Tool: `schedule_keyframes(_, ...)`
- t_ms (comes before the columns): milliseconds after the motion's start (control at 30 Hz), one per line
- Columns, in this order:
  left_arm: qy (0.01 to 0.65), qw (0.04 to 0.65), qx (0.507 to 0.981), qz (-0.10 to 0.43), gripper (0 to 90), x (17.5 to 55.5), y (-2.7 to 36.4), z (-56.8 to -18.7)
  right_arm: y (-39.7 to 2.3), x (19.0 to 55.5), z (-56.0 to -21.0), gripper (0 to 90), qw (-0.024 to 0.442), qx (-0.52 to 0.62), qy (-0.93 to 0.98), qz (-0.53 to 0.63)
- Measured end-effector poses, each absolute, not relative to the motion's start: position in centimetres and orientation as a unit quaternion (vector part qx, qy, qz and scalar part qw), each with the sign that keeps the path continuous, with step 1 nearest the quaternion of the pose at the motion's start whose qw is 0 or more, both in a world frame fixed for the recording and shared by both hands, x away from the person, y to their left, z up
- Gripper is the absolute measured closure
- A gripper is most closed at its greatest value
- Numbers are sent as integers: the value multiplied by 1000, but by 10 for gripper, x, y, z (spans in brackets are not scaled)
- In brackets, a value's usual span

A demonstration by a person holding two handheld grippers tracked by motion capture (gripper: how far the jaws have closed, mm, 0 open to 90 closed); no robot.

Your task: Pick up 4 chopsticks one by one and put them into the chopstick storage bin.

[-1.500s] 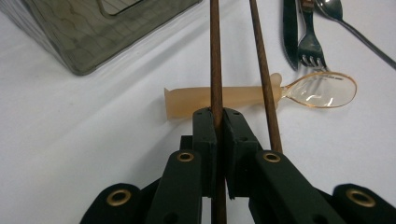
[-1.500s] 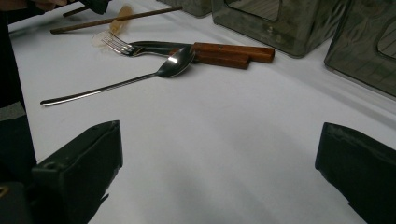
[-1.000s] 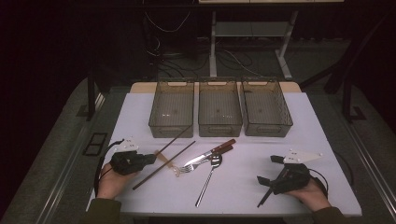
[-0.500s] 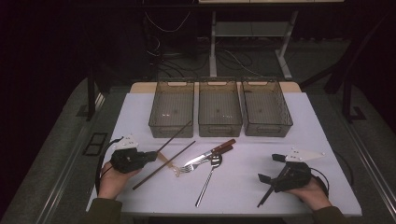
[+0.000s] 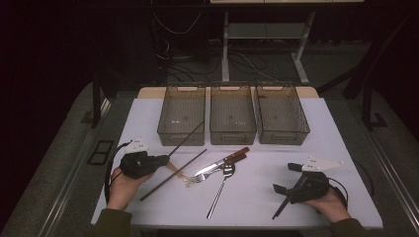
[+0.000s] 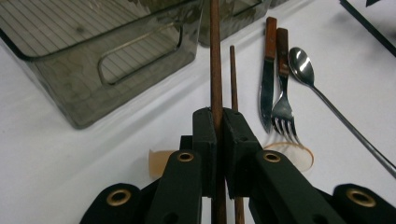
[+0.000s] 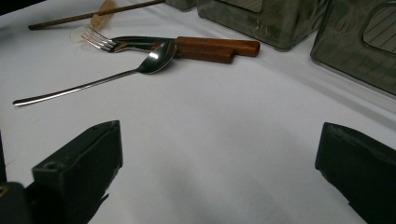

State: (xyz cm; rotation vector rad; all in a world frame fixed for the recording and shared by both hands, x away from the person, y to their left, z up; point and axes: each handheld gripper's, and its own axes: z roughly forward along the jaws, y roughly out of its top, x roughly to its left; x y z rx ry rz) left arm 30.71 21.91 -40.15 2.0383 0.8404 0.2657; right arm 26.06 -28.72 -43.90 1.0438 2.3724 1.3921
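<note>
Wooden chopstick [image 6: 215, 60] higher, jaws clamped

A dark brown chopstick [image 6: 215, 56] sits between black fingers [image 6: 205, 140]; the worktop [image 5: 306, 163] is white, bins [image 5: 232, 116] smoky grey, knife [image 5: 222, 163] handle reddish-brown, spoon [image 5: 221, 185] silver.

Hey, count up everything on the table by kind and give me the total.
Bins: 3
Chopsticks: 2
Knife: 1
Fork: 1
Spoon: 1
Small clear plastic spoon: 1
Total: 9
</note>
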Motion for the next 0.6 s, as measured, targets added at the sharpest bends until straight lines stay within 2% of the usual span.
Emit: schedule_keyframes(600, 352, 458, 808, 120, 841, 334, 205, -388, -288, 261, -438, 10, 102, 352, 801, 473)
